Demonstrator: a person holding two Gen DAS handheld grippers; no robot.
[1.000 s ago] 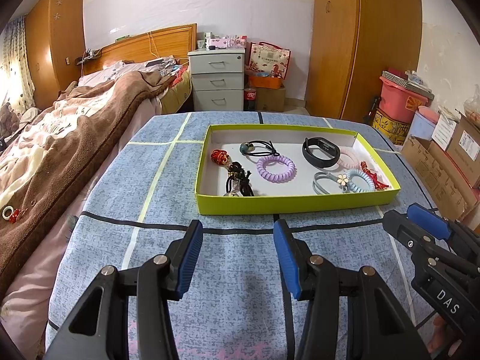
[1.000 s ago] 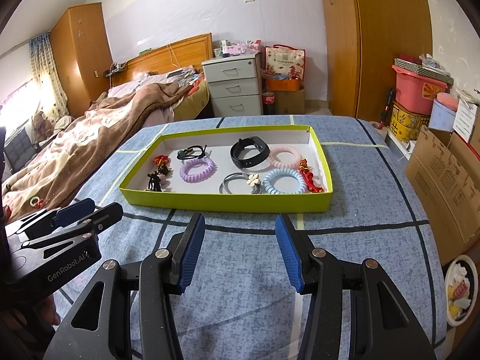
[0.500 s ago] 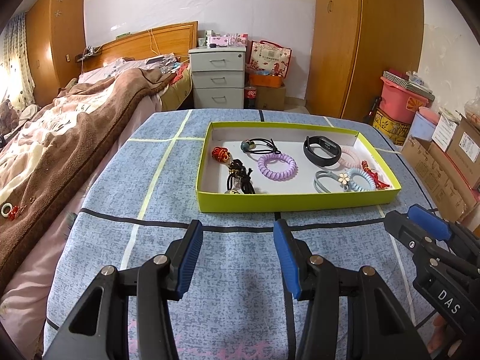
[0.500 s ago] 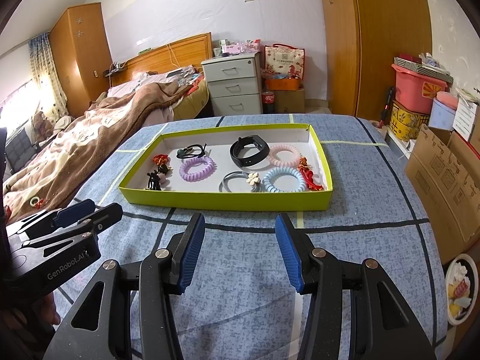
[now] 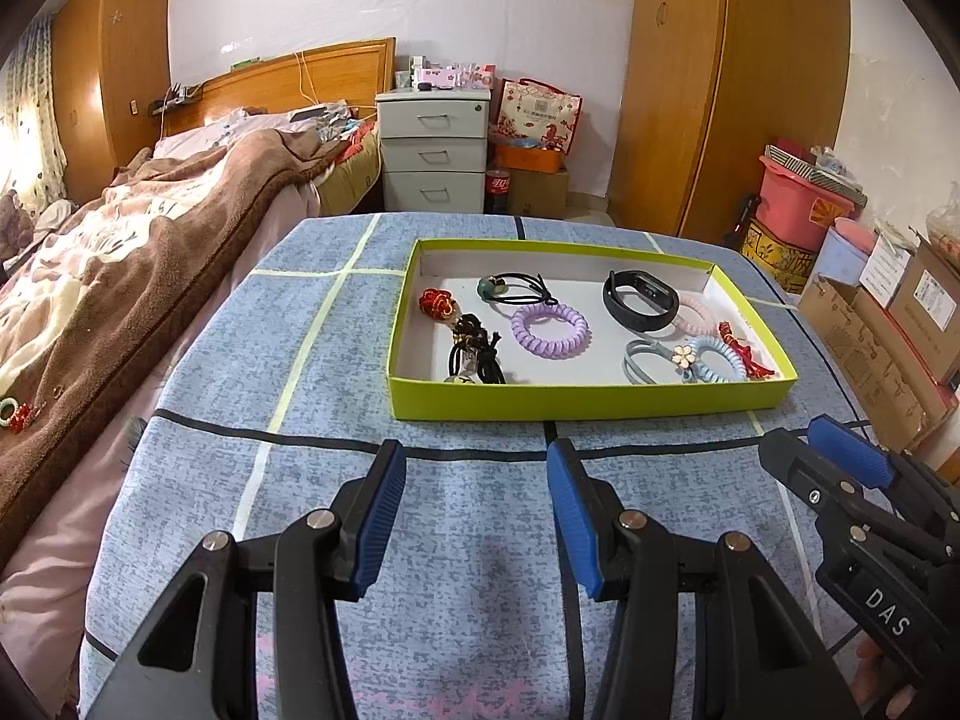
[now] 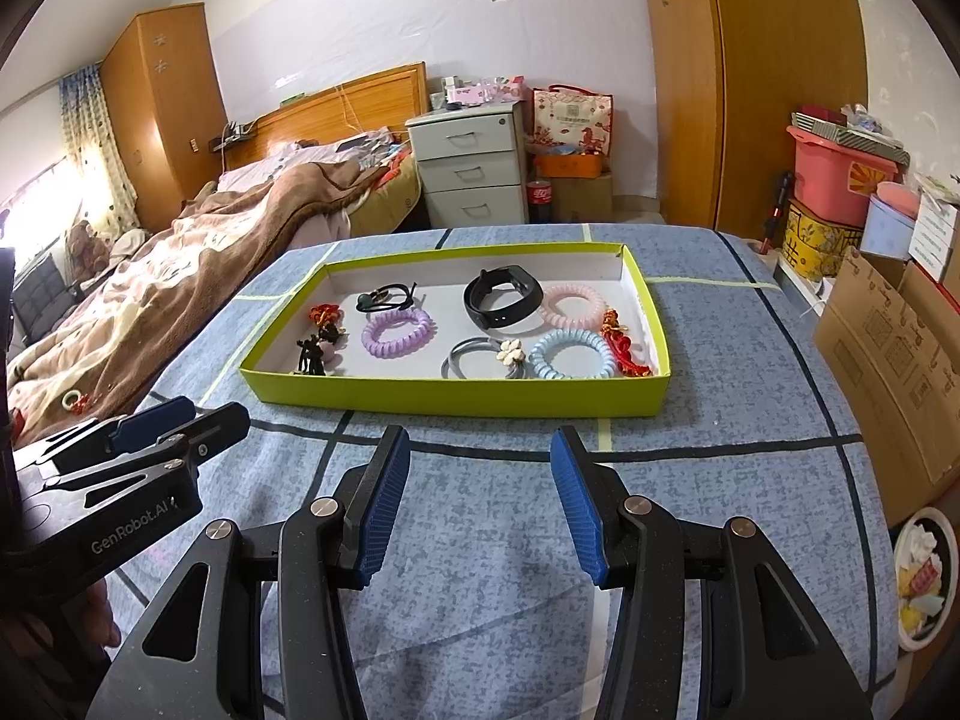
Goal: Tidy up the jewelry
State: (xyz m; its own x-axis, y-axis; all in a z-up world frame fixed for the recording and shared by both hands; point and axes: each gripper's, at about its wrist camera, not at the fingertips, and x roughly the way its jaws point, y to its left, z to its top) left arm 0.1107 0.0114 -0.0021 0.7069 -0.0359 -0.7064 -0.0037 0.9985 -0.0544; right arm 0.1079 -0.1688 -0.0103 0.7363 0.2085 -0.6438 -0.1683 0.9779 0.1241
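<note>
Bedroom: bed with brown blanket [image 5: 150,264] at 9 o'clock, white three-drawer cabinet [image 5: 433,150] at 12, wooden wardrobe [image 5: 678,84] at 1. Table under blue check cloth [image 5: 480,510]. Shallow lime-green cardboard tray [image 5: 588,402] sits at 12 of both grippers, holding purple coil band [image 5: 550,331], black wristband [image 5: 639,300], pale-blue coil band [image 6: 573,354], pink coil band [image 6: 573,306]. Left gripper [image 5: 477,516] and right gripper [image 6: 480,504]: fingers apart, nothing between.
</note>
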